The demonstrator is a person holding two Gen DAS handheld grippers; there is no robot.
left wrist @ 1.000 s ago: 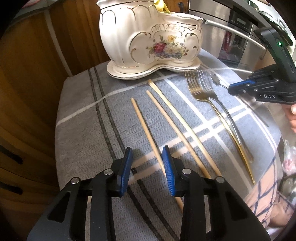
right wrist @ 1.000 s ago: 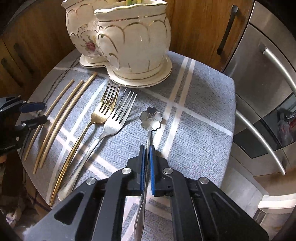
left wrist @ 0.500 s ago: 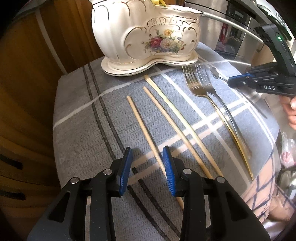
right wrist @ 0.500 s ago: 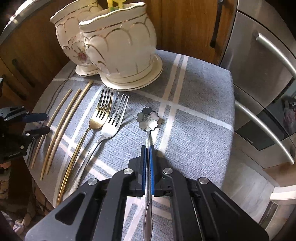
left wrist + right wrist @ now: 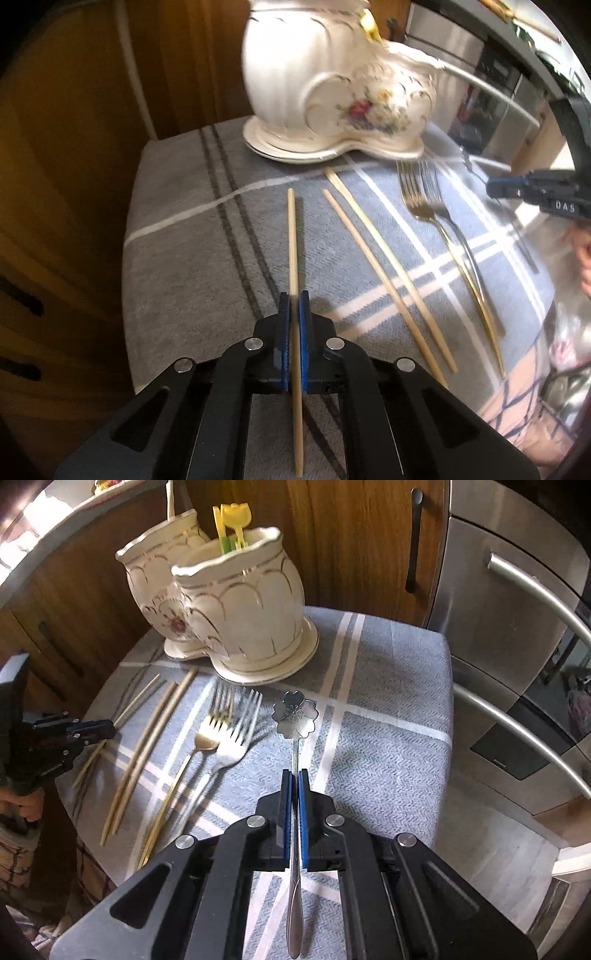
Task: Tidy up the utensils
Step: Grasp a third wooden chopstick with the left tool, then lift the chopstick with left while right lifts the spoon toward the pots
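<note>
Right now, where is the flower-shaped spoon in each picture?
Left wrist view: only a blurred bit of the flower spoon shows at the far right, ahead of the right gripper.
Right wrist view: centre, its handle clamped in the right gripper, flower bowl pointing away.
Shared landmark: the cream ceramic holder, behind the two forks.

Blurred ceramic holder (image 5: pixel 343 99); spoon (image 5: pixel 295 716) handle partly behind claw pads.

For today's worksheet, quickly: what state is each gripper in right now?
Left gripper: closed on a chopstick.
Right gripper: closed on a flower-shaped spoon.
</note>
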